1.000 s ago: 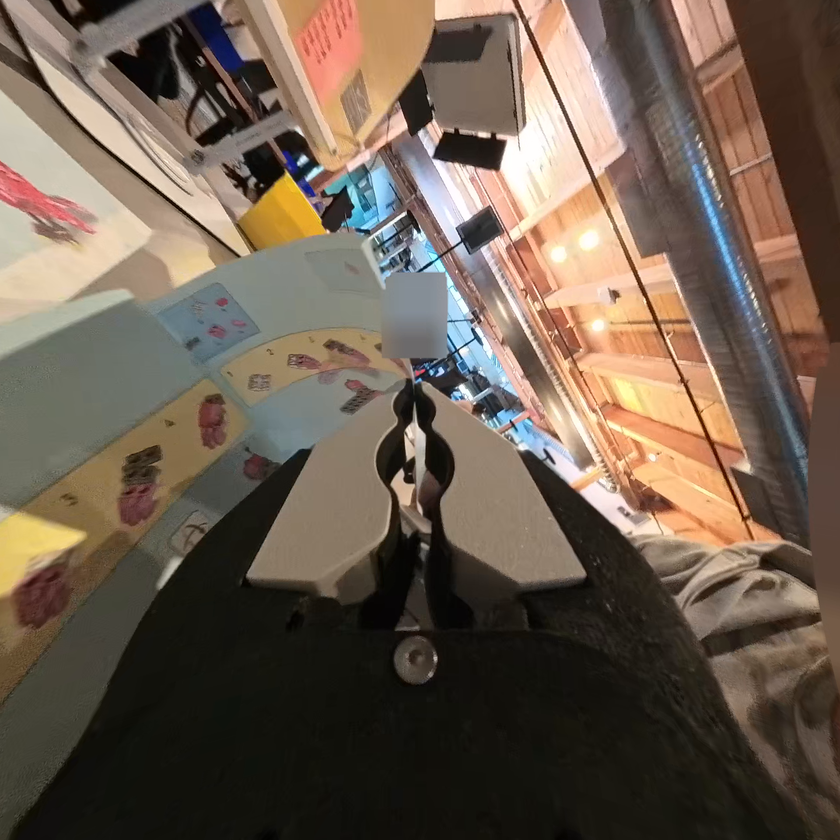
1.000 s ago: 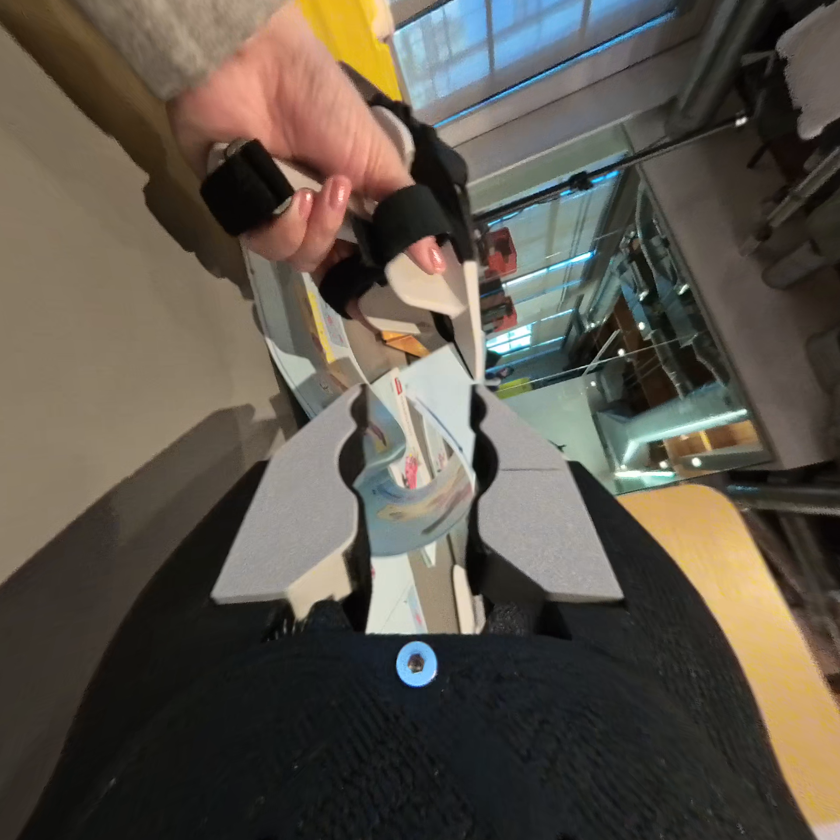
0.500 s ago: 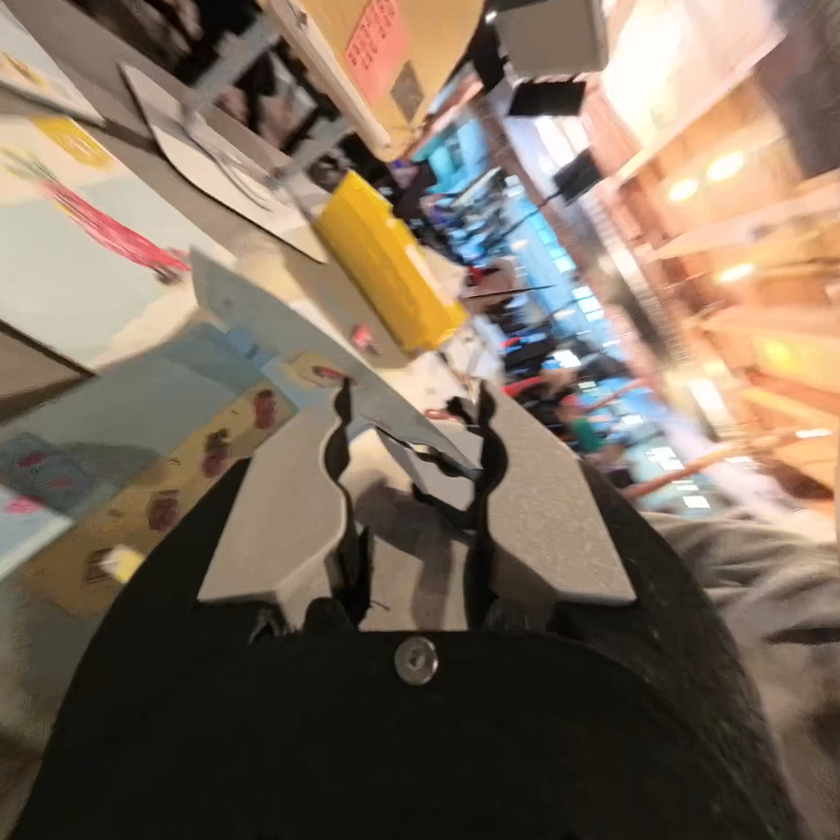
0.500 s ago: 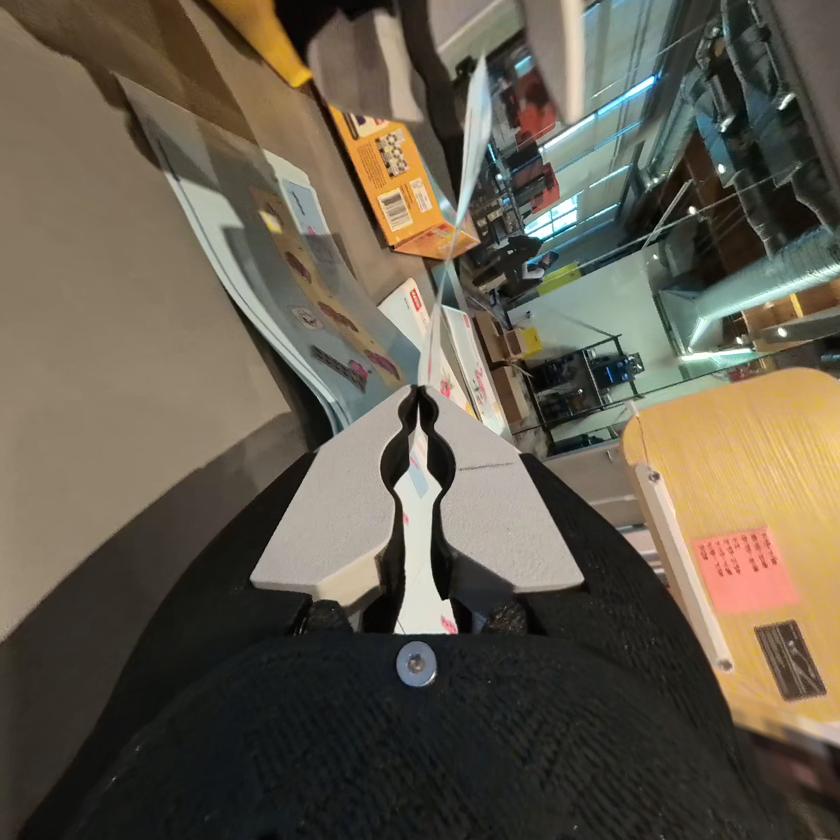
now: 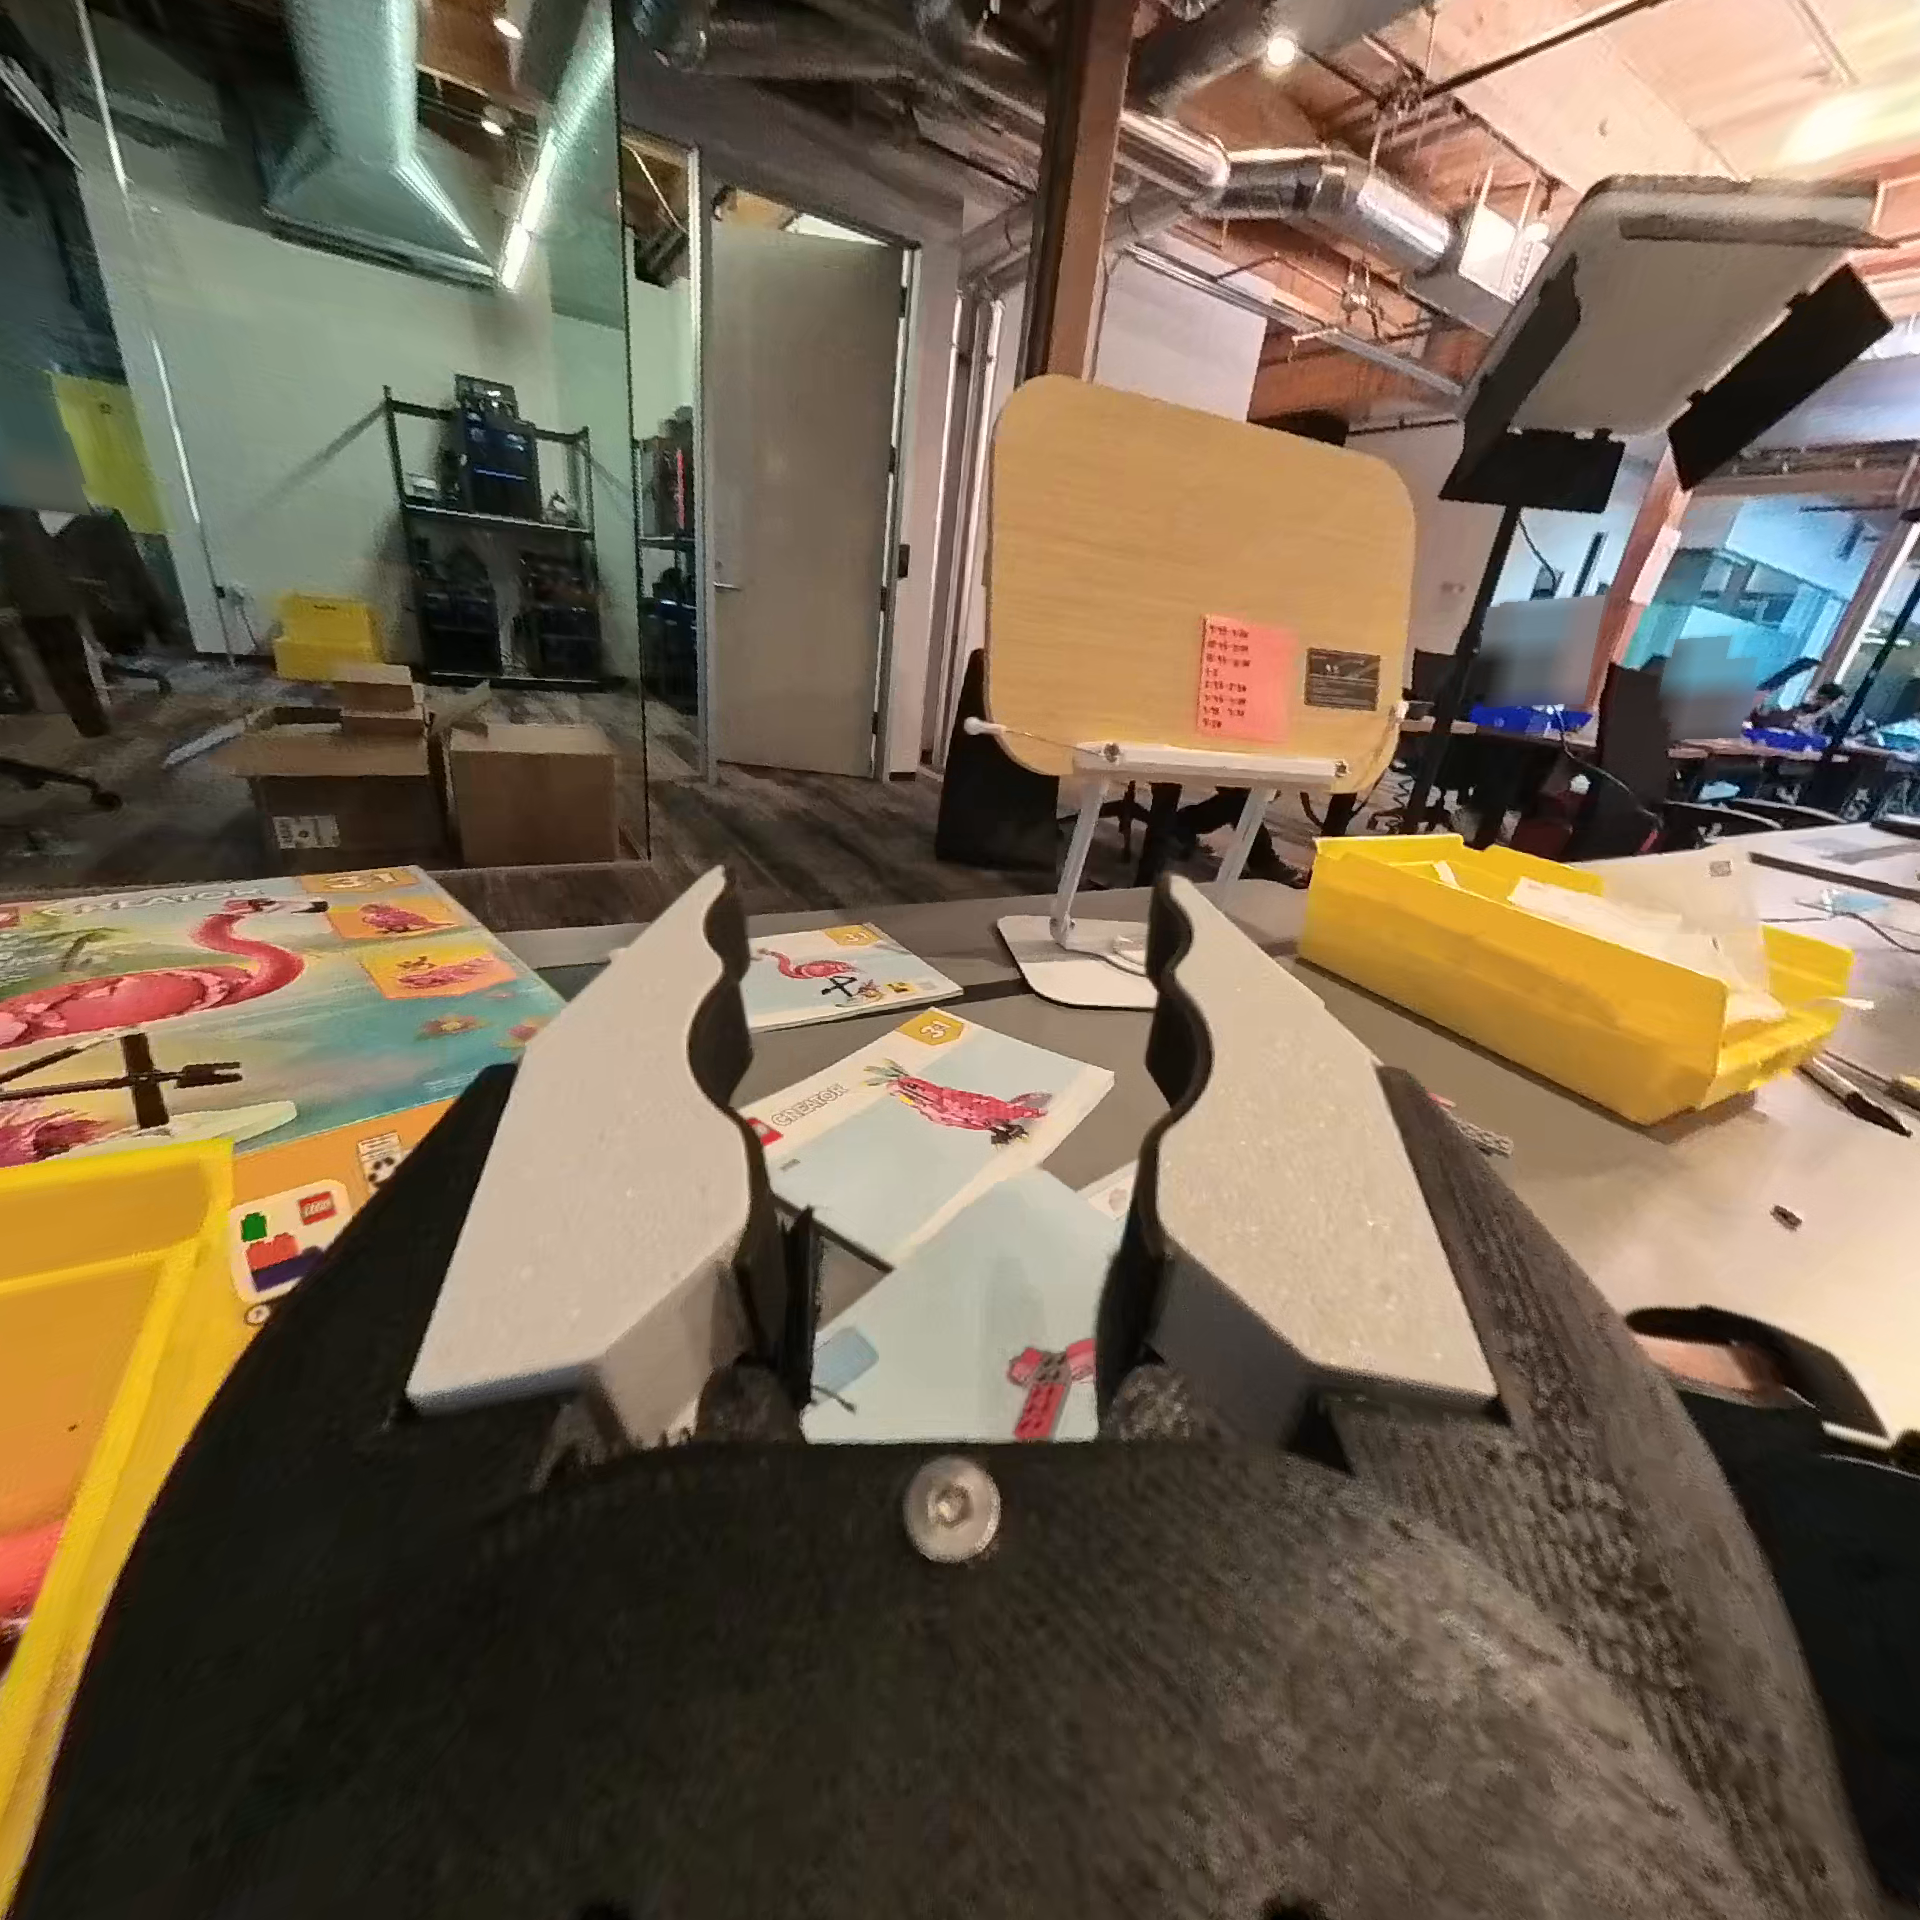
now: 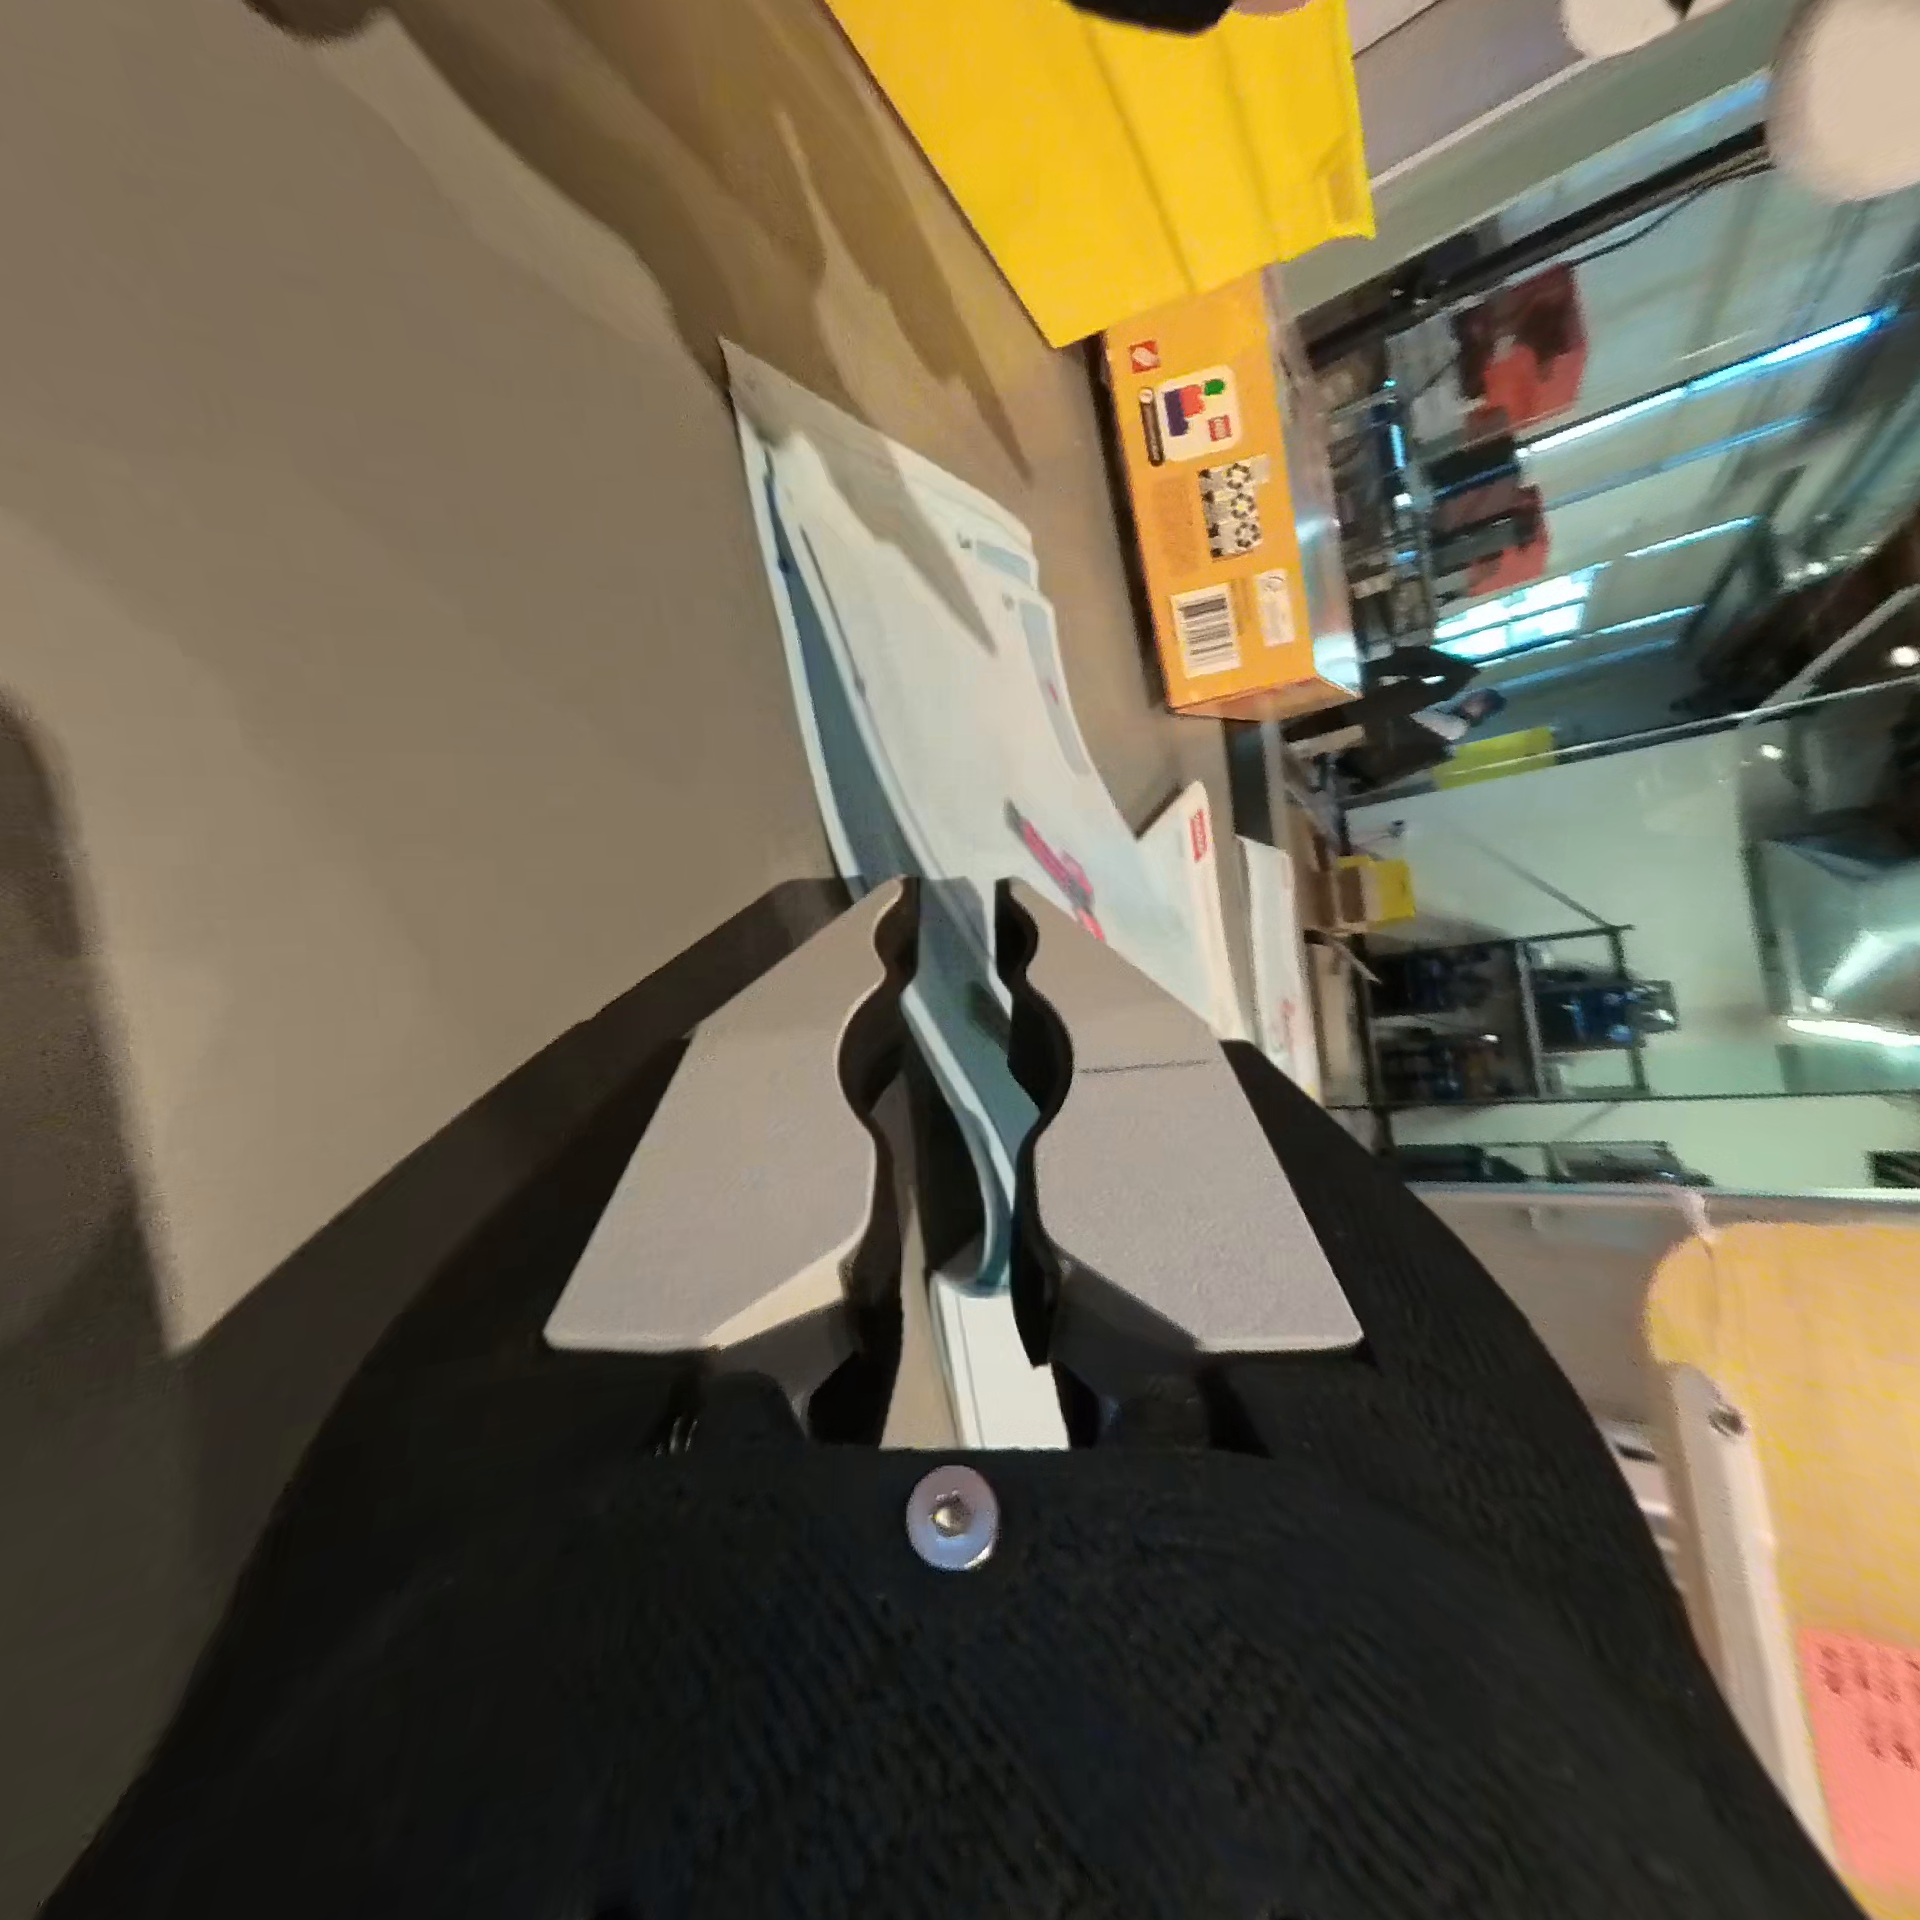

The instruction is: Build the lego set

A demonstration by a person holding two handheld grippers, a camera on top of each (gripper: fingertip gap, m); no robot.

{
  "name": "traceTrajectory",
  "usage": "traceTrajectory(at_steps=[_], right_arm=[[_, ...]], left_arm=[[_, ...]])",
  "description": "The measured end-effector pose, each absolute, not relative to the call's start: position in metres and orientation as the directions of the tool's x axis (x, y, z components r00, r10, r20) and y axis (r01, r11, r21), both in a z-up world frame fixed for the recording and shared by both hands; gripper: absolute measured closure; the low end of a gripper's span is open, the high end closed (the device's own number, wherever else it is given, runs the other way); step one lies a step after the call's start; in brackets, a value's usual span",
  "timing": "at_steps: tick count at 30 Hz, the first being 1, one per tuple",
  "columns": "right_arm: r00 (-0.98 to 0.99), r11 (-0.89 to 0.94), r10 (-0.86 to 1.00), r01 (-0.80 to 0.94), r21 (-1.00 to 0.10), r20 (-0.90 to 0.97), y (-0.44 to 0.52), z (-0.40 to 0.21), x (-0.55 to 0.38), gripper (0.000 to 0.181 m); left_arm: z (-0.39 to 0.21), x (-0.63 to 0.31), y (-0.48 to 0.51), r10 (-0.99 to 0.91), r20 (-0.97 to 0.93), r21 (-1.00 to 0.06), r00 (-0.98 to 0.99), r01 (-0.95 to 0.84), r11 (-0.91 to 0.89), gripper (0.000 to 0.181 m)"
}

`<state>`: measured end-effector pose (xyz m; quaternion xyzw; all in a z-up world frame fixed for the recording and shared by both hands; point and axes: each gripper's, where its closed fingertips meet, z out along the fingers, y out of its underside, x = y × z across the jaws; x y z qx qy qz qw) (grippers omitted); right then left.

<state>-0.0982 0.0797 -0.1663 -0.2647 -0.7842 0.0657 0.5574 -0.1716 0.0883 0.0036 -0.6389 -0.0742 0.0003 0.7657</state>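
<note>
Gripping booklet (image 6: 935,748), right gripper (image 6: 956,904); left gripper (image 5: 940,914) agape.

I see matt grainy grey plastic fingers (image 5: 613,1164), glossy paper booklet (image 5: 914,1122), smooth yellow plastic bin (image 5: 1538,987), pale wood-grain board (image 5: 1195,582), matt grey table (image 5: 1662,1195).

Right gripper (image 6: 956,904), camera rolled sideways, is sitting w/ jaws slightly apart around the curled edge of a pale blue instruction booklet (image 6: 935,665) lying on the grey table (image 6: 364,520), w/ an orange lego box (image 6: 1216,520) & yellow bin (image 6: 1122,145) beyond it
</note>
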Motion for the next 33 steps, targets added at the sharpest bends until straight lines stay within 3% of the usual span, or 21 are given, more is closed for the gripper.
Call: traceTrajectory(at_steps=[2,7,11,15,18,21,27,33], right_arm=[[-0.242,0.847,0.513,0.300,-0.439,0.823,0.071,-0.163,-0.099,0.166],[-0.235,0.722,0.689,0.144,-0.676,0.686,0.042,-0.133,-0.088,0.155],[-0.114,0.572,0.820,0.123,-0.811,0.561,0.075,-0.102,-0.066,0.150],[-0.010,0.207,0.978,0.225,-0.952,0.210,0.136,-0.101,-0.055,0.152],[0.151,-0.082,0.988,0.271,-0.959,-0.041,0.172,-0.119,-0.054,0.170],[0.221,-0.180,0.969,0.338,-0.924,-0.107,0.184,-0.134,-0.057,0.177],[0.119,-0.113,0.991,0.532,-0.839,-0.057,0.158,-0.171,-0.078,0.178],[0.072,-0.039,0.997,0.601,-0.799,0.005,0.150,-0.182,-0.082,0.171]], left_arm=[[0.001,-0.175,0.089,0.110,0.122,-0.977,0.987,0.099,0.189,0.104],[-0.014,-0.171,0.099,0.081,0.148,-0.980,0.986,0.135,0.145,0.103],[-0.025,-0.172,0.104,0.089,0.129,-0.986,0.988,0.118,0.114,0.106],[-0.026,-0.168,0.105,0.076,0.122,-0.986,0.990,0.113,0.119,0.109],[-0.027,-0.165,0.106,0.064,0.130,-0.985,0.989,0.122,0.119,0.109],[-0.030,-0.162,0.109,0.060,0.127,-0.987,0.990,0.120,0.109,0.109],[-0.033,-0.159,0.111,0.057,0.114,-0.989,0.992,0.108,0.098,0.110],[-0.038,-0.156,0.115,0.047,0.122,-0.990,0.991,0.118,0.081,0.111]])
